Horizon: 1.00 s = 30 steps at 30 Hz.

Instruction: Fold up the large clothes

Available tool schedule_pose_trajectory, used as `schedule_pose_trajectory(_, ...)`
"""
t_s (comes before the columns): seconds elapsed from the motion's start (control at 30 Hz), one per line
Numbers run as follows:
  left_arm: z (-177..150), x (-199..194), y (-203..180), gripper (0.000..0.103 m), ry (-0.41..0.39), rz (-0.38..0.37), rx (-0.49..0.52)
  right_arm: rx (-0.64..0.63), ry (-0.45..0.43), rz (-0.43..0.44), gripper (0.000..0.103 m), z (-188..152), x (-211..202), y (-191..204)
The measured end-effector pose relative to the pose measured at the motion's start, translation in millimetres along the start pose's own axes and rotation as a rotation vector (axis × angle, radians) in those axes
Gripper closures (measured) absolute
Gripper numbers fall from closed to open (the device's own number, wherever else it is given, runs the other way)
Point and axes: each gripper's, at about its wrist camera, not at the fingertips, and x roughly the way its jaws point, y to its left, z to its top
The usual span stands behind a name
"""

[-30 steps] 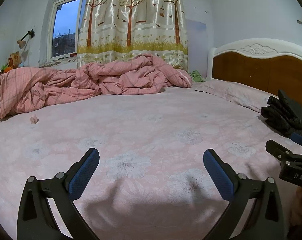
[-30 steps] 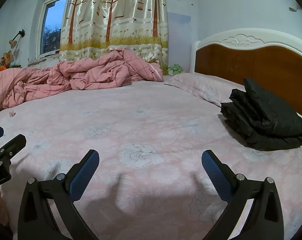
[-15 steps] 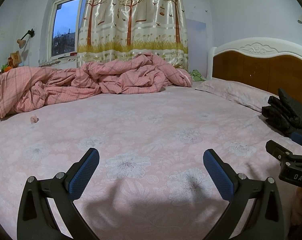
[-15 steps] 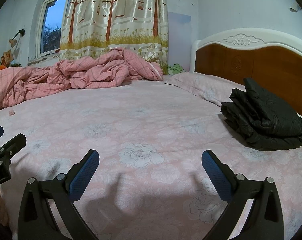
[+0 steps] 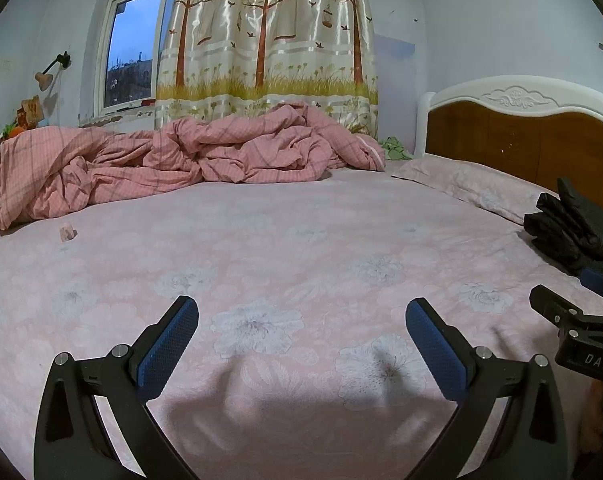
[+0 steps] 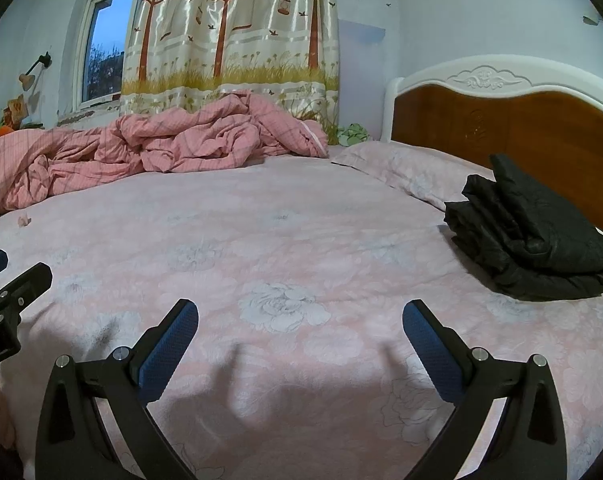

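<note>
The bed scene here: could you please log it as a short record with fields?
surface: bed sheet, pink, floral
garment: black jacket, folded, lying near the headboard
bedding: pink quilt, crumpled along the far side
left gripper: open, holding nothing, above the sheet
right gripper: open, holding nothing
pillow: beside the jacket

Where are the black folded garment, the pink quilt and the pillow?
black folded garment (image 6: 533, 236), right wrist view, middle of the folded stack.
pink quilt (image 5: 205, 156), left wrist view, crumpled middle.
pillow (image 6: 405, 168), right wrist view, top face.
</note>
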Motion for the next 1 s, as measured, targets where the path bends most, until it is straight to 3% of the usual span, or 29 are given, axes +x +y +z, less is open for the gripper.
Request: schedule_pose_trajectory(1.0,-6.8,1.9,0.3,0.0,0.017,-0.001,-0.007,-0.005,0.004,0.003,0.0,-1.0,2.9,-1.2)
